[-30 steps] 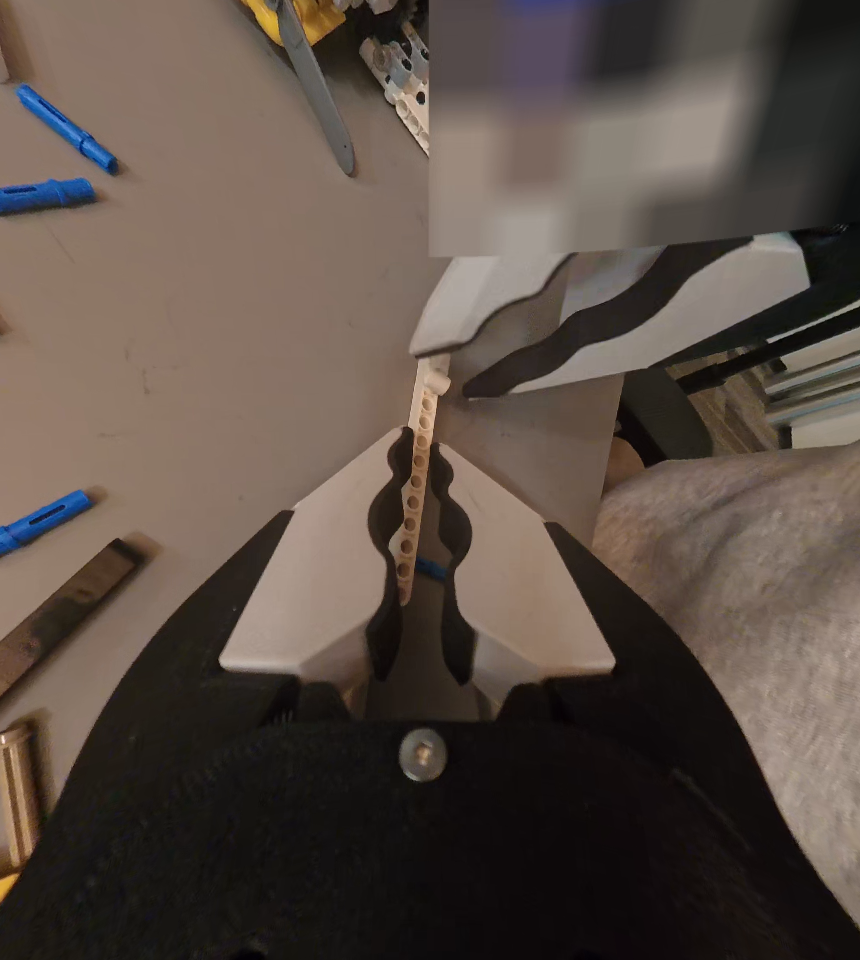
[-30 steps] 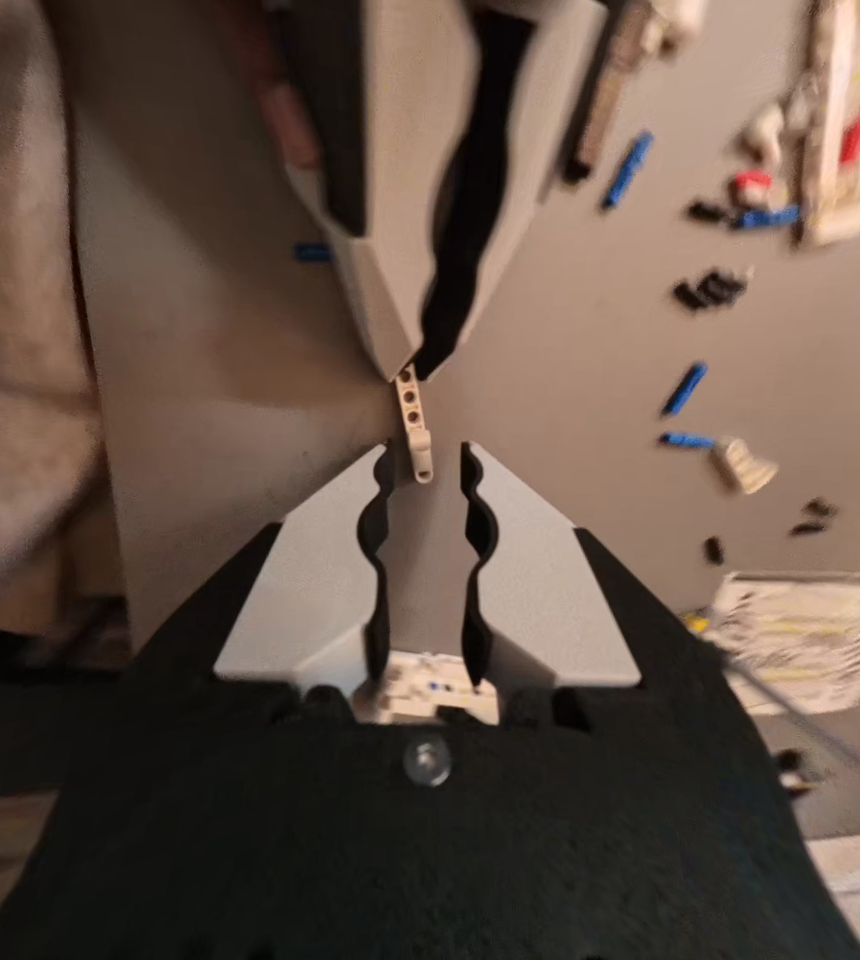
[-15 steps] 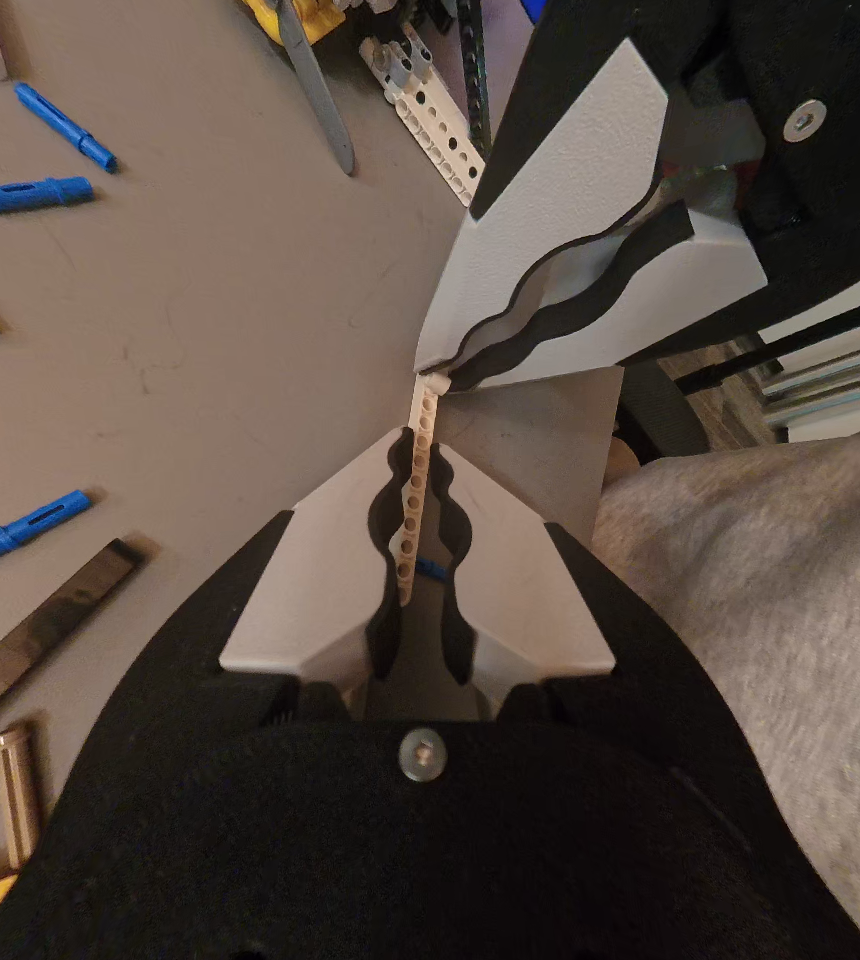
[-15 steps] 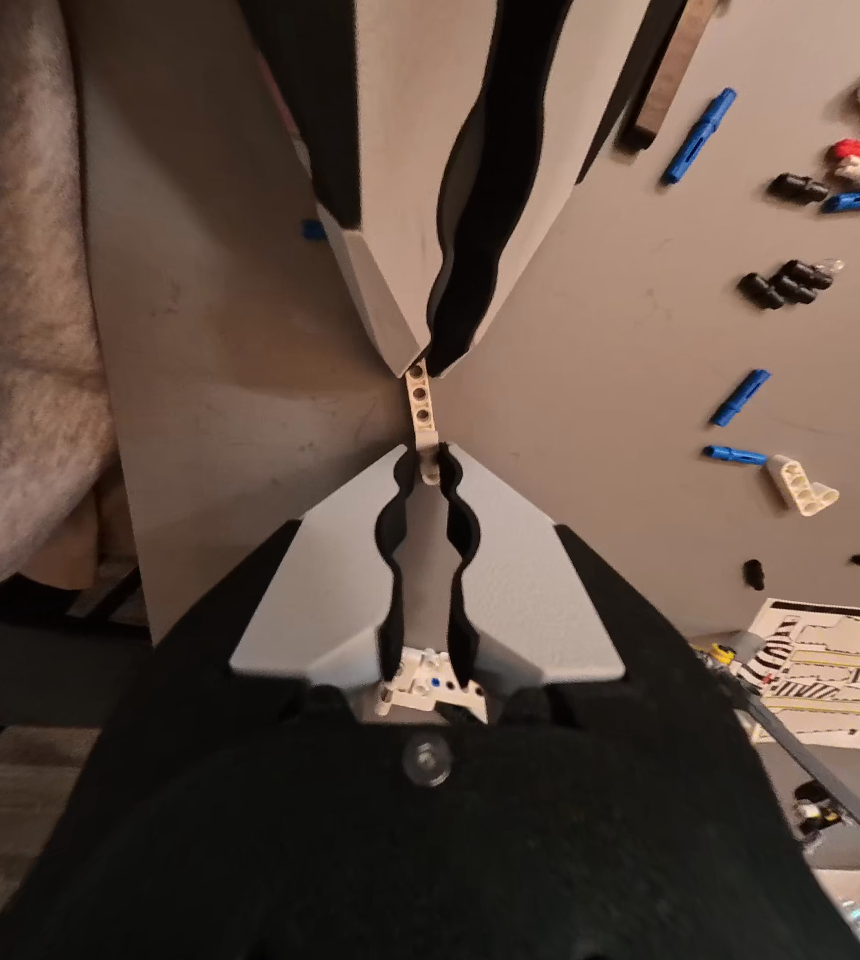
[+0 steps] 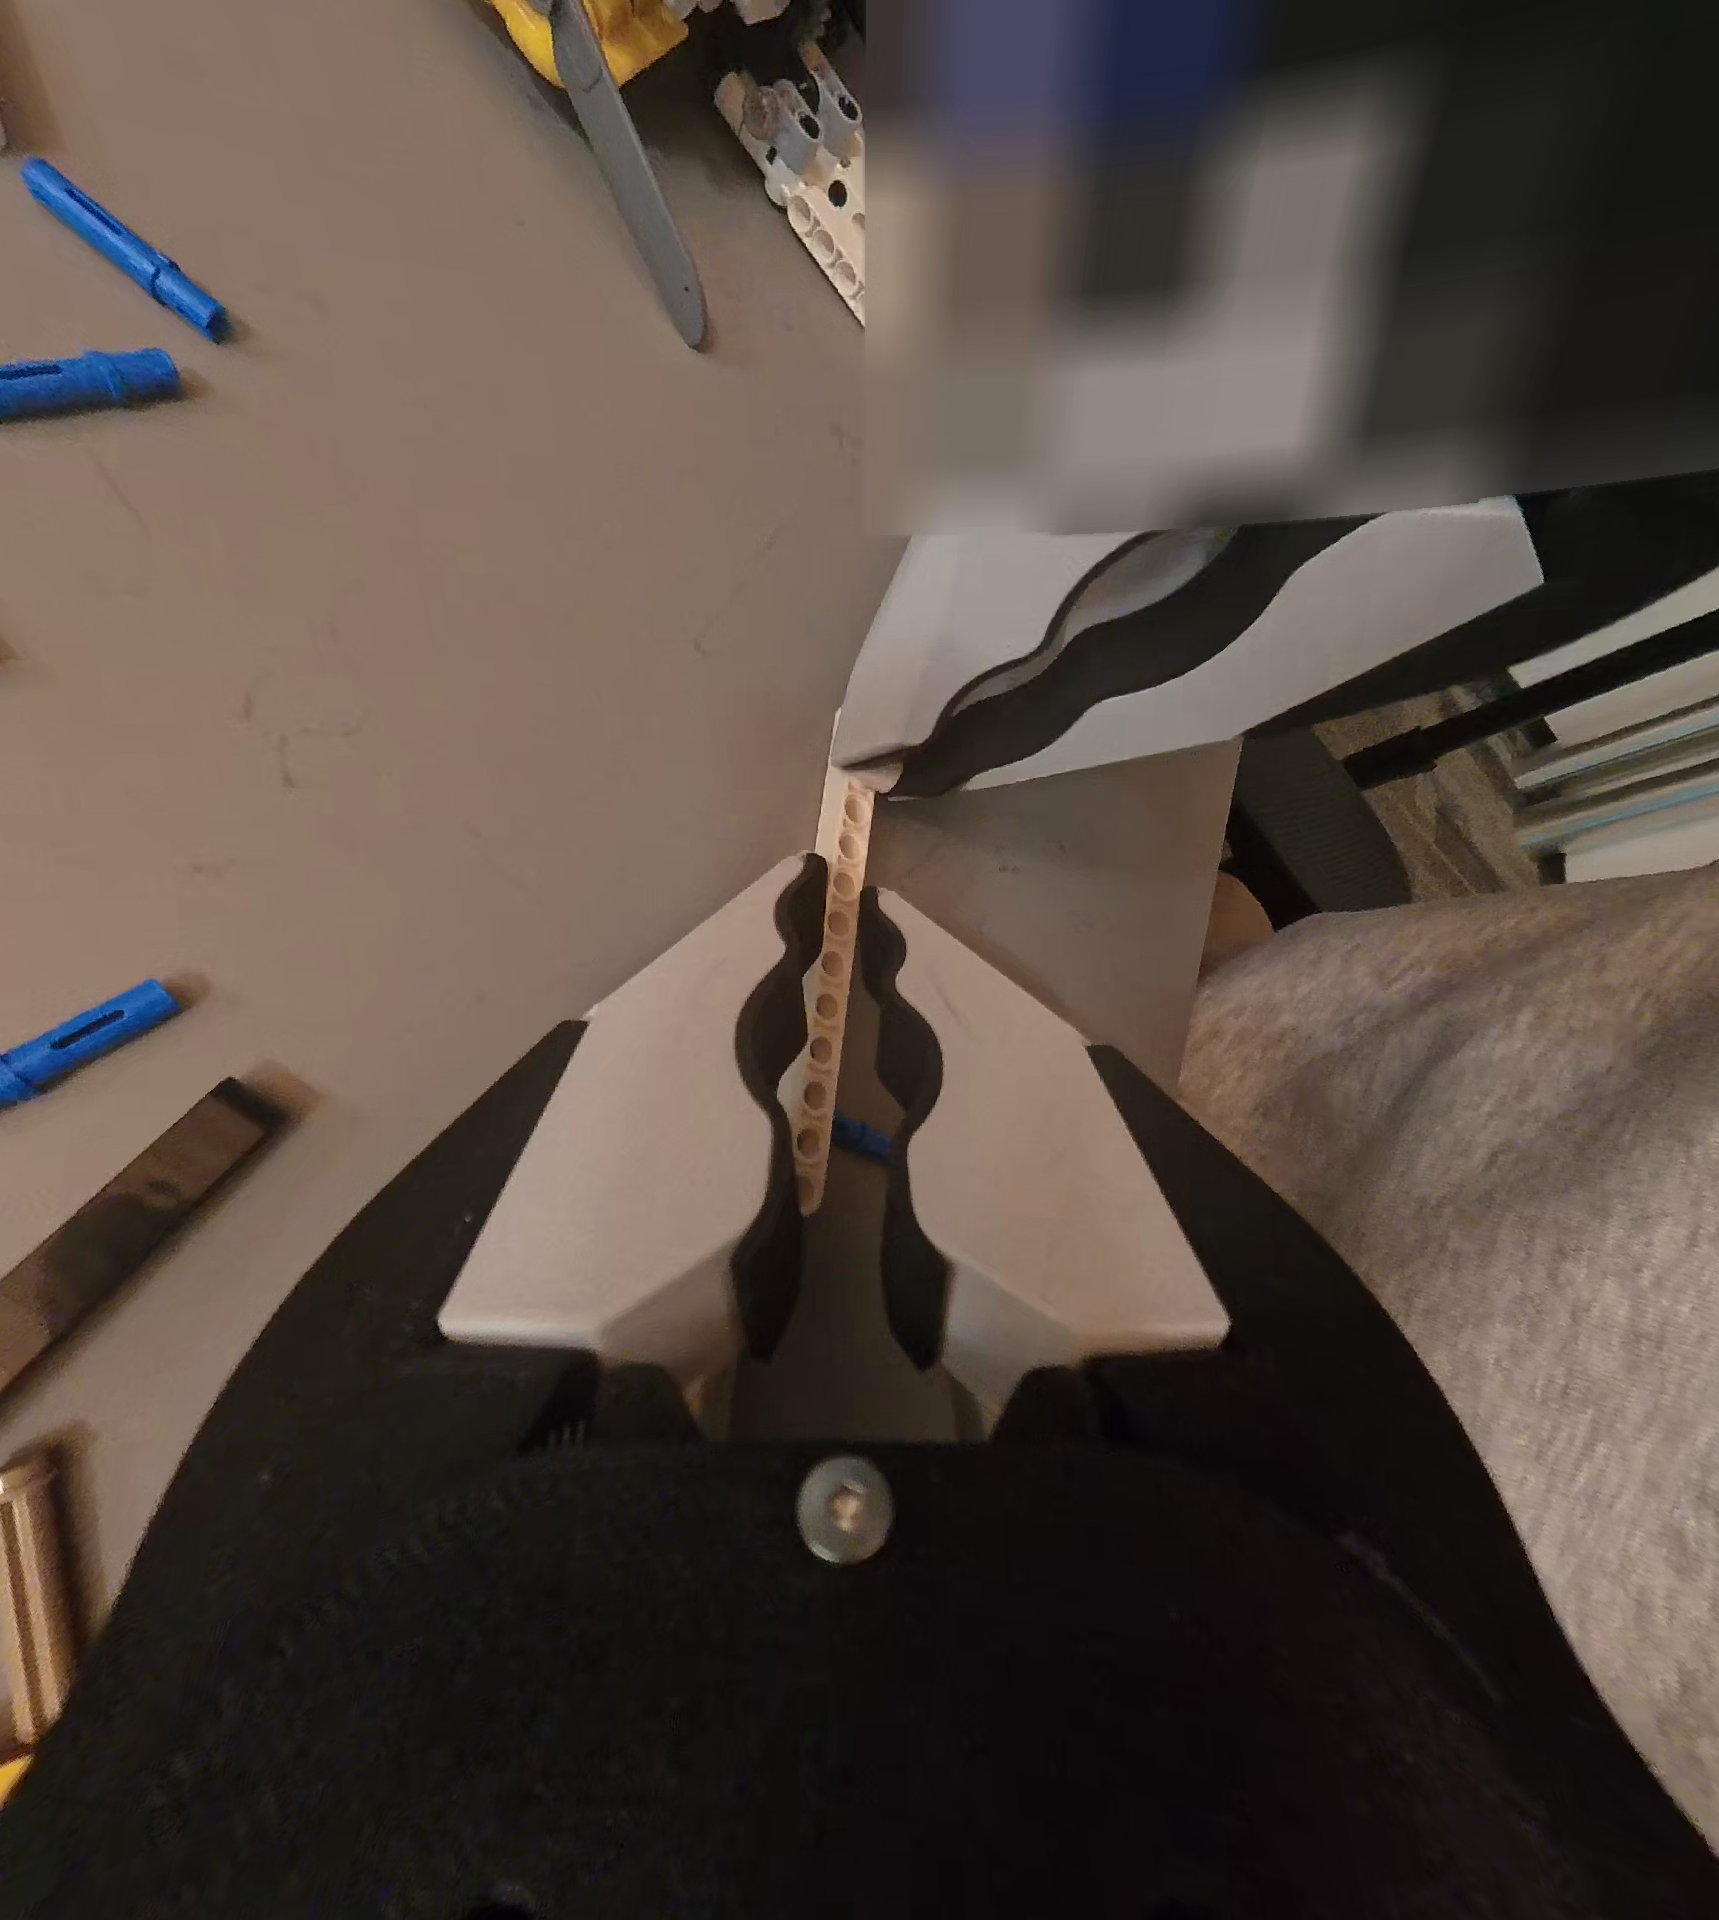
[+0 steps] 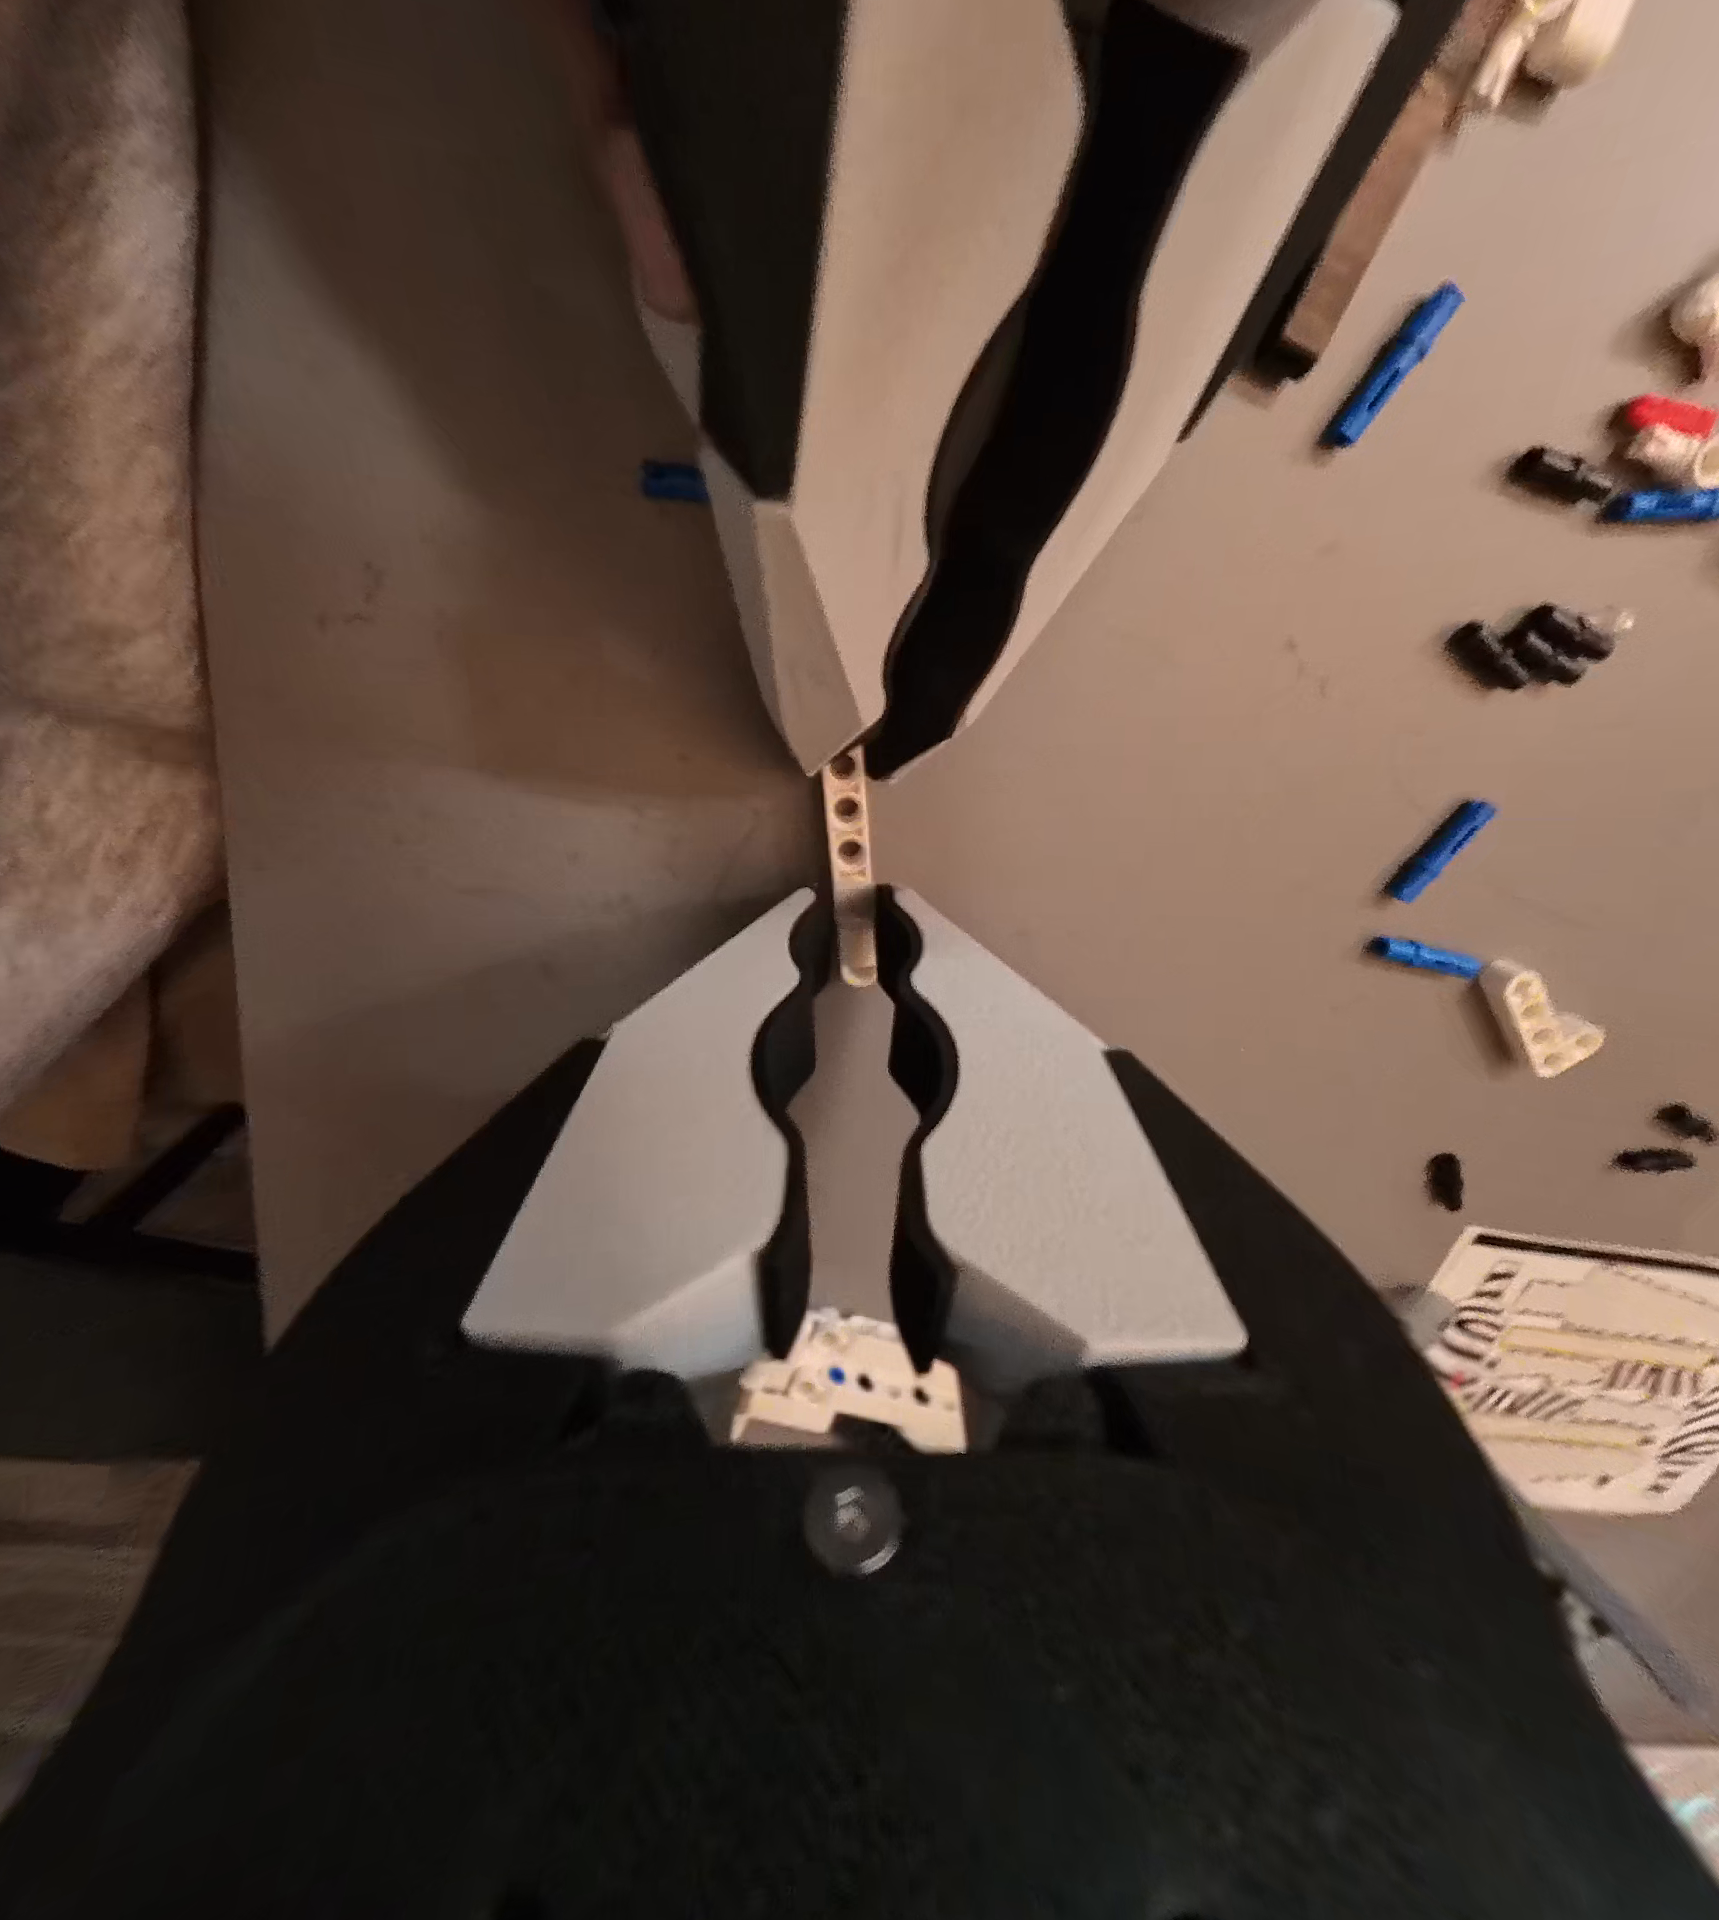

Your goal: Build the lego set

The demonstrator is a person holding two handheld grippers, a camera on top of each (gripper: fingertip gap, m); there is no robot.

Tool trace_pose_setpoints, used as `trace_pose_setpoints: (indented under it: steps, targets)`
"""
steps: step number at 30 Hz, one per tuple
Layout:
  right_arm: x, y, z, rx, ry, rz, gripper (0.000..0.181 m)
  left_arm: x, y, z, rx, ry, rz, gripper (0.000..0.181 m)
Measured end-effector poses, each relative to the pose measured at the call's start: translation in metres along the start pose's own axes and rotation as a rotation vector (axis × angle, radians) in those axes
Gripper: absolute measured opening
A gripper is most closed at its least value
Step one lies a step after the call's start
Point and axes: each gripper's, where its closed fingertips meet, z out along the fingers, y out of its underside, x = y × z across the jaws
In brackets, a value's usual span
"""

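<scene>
The long, thin white plastic lego beam with a row of round holes runs lengthwise between the fingers of the left gripper, its near end deep in the wavy black pads and its far end sticking out past the tips; the left fingers are closed onto it, clamping it along its length; held this way, the beam is raised above the grey worktop, not lying on it. In the right wrist view the same beam bridges the two grippers: its holed stretch shows in the open between them, and its end with a small peg sits between the tips of the right gripper; the right fingers are drawn close about that end, though whether they press on it I cannot tell, since the frame is slightly blurred. On the worktop to the side lie loose blue plastic pins, a flat black strip, small black connectors and a white angled holed piece; a grey fabric sleeve fills the right of the left wrist view.
</scene>
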Motion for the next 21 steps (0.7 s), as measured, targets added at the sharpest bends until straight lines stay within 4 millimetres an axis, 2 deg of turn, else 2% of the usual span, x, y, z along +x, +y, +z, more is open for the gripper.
trace_pose_setpoints:
  steps: [5, 9, 12, 15, 17, 19, 21]
  targets:
    - [-0.0022, -0.0014, -0.0004, 0.056, 0.011, -0.257, 0.006, 0.0014, 0.0007, 0.0003, -0.006, 0.016, -0.003, 0.004]
    - [-0.0033, -0.0012, -0.0002, 0.016, 0.046, -0.522, 0.006, 0.0024, 0.0013, 0.0008, -0.011, 0.023, -0.001, 0.004]
    - [-0.0031, -0.0016, 0.0001, -0.002, 0.073, -0.575, 0.007, 0.0022, 0.0011, 0.0007, -0.010, 0.020, 0.001, 0.004]
    - [-0.0022, -0.0031, 0.0005, 0.044, 0.048, -0.361, 0.011, 0.0013, 0.0006, 0.0005, -0.006, 0.015, -0.002, 0.004]
    - [0.0033, -0.0005, -0.0002, 0.057, 0.045, -0.174, 0.038, 0.0014, 0.0006, 0.0005, -0.006, 0.014, -0.002, 0.004]
    - [0.0019, 0.0005, -0.0029, 0.096, 0.009, -0.002, 0.044, 0.0013, 0.0006, 0.0005, -0.006, 0.013, -0.002, 0.003]
    - [0.0016, -0.0014, -0.0078, 0.155, 0.001, 0.141, 0.040, 0.0012, 0.0006, 0.0006, -0.006, 0.011, 0.000, 0.003]
